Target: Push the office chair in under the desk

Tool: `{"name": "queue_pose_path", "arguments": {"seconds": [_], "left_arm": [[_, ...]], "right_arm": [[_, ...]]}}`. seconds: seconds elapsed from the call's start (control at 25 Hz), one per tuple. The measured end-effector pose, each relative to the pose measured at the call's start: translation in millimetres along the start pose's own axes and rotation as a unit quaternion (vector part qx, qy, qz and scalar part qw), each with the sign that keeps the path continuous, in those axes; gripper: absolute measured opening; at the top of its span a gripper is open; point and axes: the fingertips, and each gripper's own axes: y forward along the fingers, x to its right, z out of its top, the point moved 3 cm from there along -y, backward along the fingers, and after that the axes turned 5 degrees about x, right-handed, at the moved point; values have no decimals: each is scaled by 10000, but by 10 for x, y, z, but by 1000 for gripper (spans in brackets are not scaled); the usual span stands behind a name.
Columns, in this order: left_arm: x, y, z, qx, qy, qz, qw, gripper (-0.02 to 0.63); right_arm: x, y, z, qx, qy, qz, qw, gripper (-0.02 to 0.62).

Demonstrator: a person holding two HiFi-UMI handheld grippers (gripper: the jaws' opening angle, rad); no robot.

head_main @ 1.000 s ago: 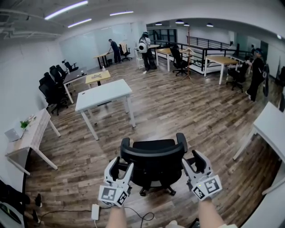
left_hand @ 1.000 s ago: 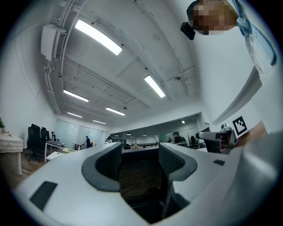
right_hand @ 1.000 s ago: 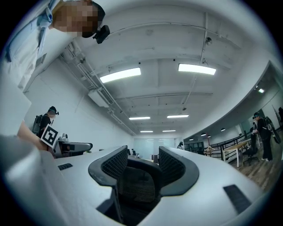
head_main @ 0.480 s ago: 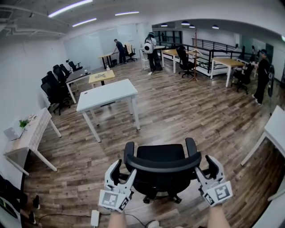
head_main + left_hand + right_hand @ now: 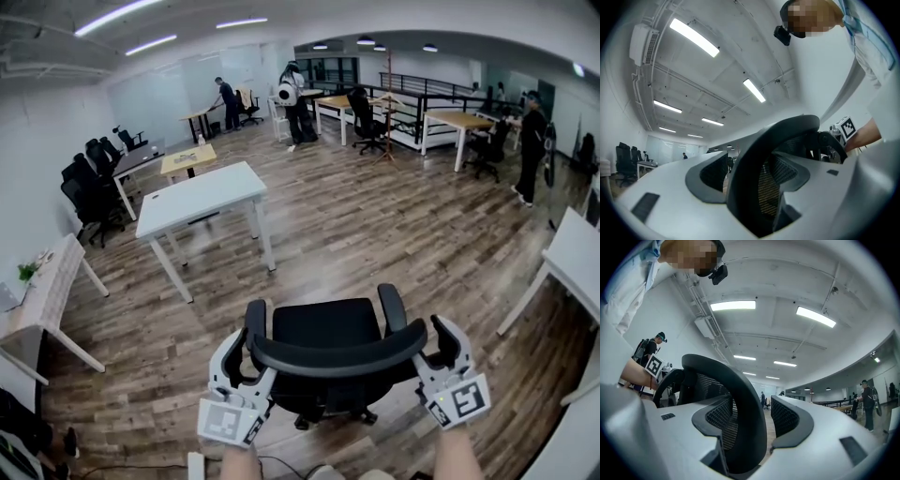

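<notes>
An office chair (image 5: 323, 330) is seen at the lower centre of the head view, standing on bare wood floor (image 5: 375, 234). Its seat is turned toward the top of the frame and its backrest (image 5: 337, 357) toward the bottom edge. It is not under any desk: the white desk (image 5: 202, 195) lies well apart from it at the upper left, and a second desk (image 5: 577, 262) is cut off by the right edge.

The left gripper (image 5: 246, 361) is held at the left end of the backrest's curved top rim and the right gripper (image 5: 435, 347) at its right end. Both are tilted slightly upward.

In the left gripper view the jaws are spread wide, having just been opening. The dark rim is set between them, close against the right jaw, while a gap is left to the left pad. In the right gripper view the jaws have likewise just been opening and are spread wide. There the rim is placed against the left jaw, and floor is visible through the gap to the right pad. Nothing is clamped by either gripper.

People and black chairs are seen far off along the top and upper left of the frame.
</notes>
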Motion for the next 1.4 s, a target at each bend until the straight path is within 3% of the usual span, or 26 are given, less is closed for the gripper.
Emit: {"name": "queue_pose_path", "arguments": {"seconds": [0.16,0.44,0.92,1.0,1.4], "left_arm": [[11,-33,-7,-52,-78,64,9999,267],[27,-1,22,-261,36,126,9996,236],[15,20,42,-222,-127,1,9997,229],[29,35,41,-217,-164,-16,9996,229],[134,86,41,-152,-360,-92,9992,227]], "right_arm": [[-73,91,59,-116,132,10,9998,256],[-64,159,76,-66,-337,194,9992,255],[-121,225,157,-38,-464,446,9979,250],[-117,218,157,-85,-511,501,9974,222],[-26,123,135,-282,-480,372,9978,213]]}}
